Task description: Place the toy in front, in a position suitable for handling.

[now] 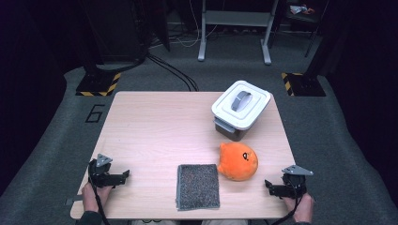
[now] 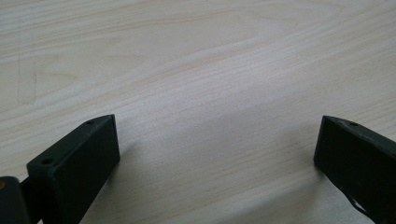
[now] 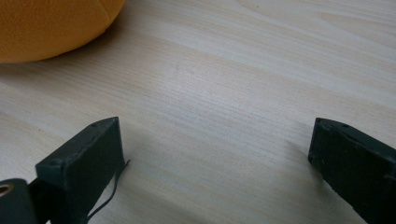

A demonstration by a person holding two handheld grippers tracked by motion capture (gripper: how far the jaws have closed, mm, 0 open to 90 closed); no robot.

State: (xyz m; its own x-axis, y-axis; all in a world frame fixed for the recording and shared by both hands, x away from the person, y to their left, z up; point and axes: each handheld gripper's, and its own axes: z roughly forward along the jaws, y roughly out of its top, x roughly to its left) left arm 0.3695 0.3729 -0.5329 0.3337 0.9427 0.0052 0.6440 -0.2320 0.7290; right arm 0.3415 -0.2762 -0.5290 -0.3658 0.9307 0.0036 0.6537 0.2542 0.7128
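— Pale wood table (image 1: 155, 122), what's on it?
— Left tongs (image 1: 126, 175) spread, empty. Grey mat (image 1: 198, 186) lies lengthwise, away from the person. Orange plush (image 1: 238, 161) beside it, face pointing right. White bin (image 1: 241, 109) behind, lid shut, contents hidden. Right tongs (image 1: 267, 186) spread, near the plush.

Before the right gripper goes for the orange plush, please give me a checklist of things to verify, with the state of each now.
1. Right gripper jaws open and empty: ok.
2. Left gripper open and empty, resting away from the plush: ok.
3. Plush lies free on the table, nothing on it: ok.
4. Bare table between right gripper and plush: ok.
5. Plush apart from the cloth: cannot tell, their edges are very close.
6. Bin lid is on: ok.
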